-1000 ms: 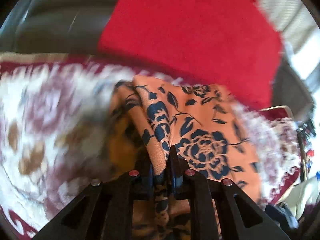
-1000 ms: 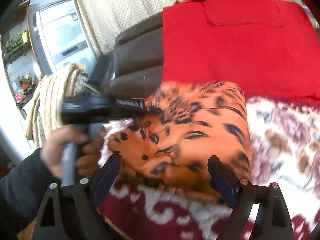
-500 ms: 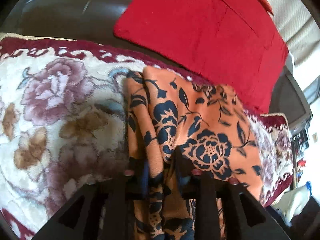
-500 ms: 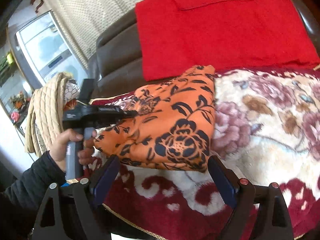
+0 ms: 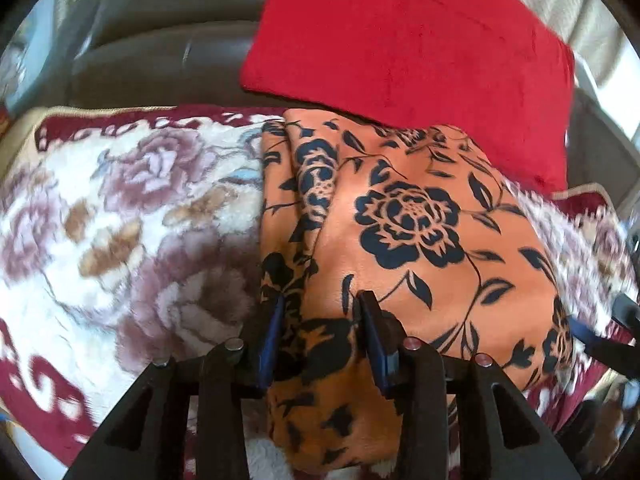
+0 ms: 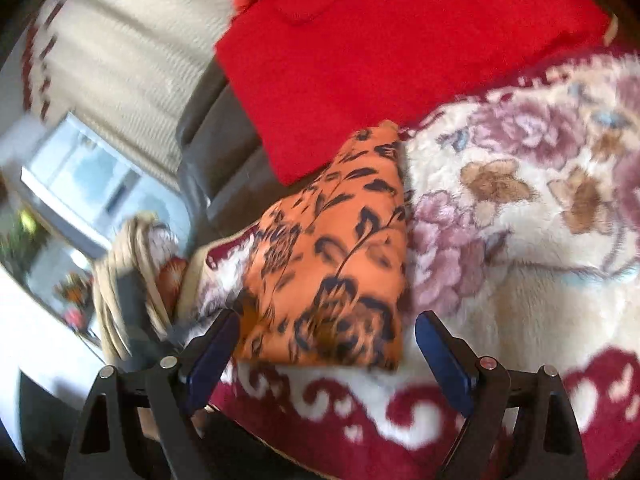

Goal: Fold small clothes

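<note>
A folded orange cloth with a black flower print point(image 5: 408, 232) lies flat on a plush flowered blanket point(image 5: 120, 208). My left gripper point(image 5: 320, 300) stands over the cloth's near left edge. Its jaws are opening, and a loose ridge of the cloth lies between the blue pads without being pinched. In the right wrist view the same cloth point(image 6: 340, 248) lies just ahead of my right gripper point(image 6: 328, 317). That gripper is wide open, with the cloth's near edge beyond its fingertips and nothing held.
A red cushion point(image 5: 408, 40) leans on the dark leather sofa back point(image 5: 160, 40), touching the cloth's far edge. The blanket point(image 6: 520, 220) spreads wide to the right. A coil of beige quilted fabric point(image 6: 120, 280) and a window sit at the left.
My left gripper was shut on a raised fold of the cloth; its jaws have parted and the cloth has settled flat. My right gripper has rolled and come closer, and the person's hand has left its view.
</note>
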Demonstrator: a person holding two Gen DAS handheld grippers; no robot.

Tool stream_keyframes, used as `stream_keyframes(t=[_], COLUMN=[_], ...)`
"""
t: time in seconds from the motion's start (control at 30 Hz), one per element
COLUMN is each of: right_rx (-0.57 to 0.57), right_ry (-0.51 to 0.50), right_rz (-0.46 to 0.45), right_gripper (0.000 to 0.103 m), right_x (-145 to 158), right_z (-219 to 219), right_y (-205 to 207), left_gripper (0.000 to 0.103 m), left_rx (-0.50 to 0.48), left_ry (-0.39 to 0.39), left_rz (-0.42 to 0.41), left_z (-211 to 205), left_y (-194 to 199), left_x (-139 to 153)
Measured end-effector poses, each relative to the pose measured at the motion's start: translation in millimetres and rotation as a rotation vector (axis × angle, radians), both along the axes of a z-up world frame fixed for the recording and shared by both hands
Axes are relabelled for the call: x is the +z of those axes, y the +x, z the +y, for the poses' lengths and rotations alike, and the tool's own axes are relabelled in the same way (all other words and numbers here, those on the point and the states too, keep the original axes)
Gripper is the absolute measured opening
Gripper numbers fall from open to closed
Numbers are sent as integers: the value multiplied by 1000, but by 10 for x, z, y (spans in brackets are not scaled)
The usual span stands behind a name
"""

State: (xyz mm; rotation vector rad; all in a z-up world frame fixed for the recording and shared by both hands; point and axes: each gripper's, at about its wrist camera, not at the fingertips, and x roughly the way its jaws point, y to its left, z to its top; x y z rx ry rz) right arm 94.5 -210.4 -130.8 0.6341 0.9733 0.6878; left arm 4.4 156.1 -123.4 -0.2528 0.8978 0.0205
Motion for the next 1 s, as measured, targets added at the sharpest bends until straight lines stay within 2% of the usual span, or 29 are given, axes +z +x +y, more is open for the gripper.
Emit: stream_keyframes(t=[0.07,0.1,0.13,0.17,0.23,0.33,0.4,0.43,0.5,0.53,0.57,0.63,0.7,0.77,0.8,0.83,0.93,1.0], right_rx=[39,60,83,106,112,68,80,91,85,65,35,27,64,94,115,115,101,101], right_ry=[78,98,100,25,-63,-143,-95,-85,-96,-96,-94,-74,-39,-56,-50,-70,-184,-229], right_rz=[148,185,210,211,165,172,183,173,145,124,95,73,109,153,174,184,49,81], right_gripper=[90,88,61,34,28,26,28,33,58,84,90,90,90,87,76,32,30,31], right_x=[-227,-291,-335,-323,-237,-398,-430,-358,-197,-127,-43,19,-65,-198,-268,-284,-80,-205], right_z=[86,140,222,331,412,371,352,357,349,329,311,341,493,649,724,751,857,880], right_y=[298,373,437,465,415,336,334,354,408,433,475,643,926,1144,1222,1248,1063,1073], left_gripper=[39,39,39,39,39,39,39,39,39,39,39,39,39,39,39,39,39,39], left_rx=[1,-3,-3,-2,-7,-26,-25,-23,-23,-23,-24,-25,-27,-27,-27,-30,-41,-43], left_ry=[28,48,58,48,18,17,40,34,19,18,20,20,20,16,15,9,-3,7], left_rz=[-1,-1,-2,-3,-8,-12,-16,-16,-16,-16,-16,-16,-16,-15,-14,-14,-13,-16], left_z=[-32,-57,-55,-35,13,14,-12,5,21,6,0,7,-3,2,8,18,39,24], left_y=[14,25,33,37,20,22,8,18,0,-24,-26,-20,-32,-27,-28,-27,-23,-11], left_x=[18,13,-1,-15,-24,-64,-38,-44,-27,-5,-1,-1,9,3,3,0,-10,-12])
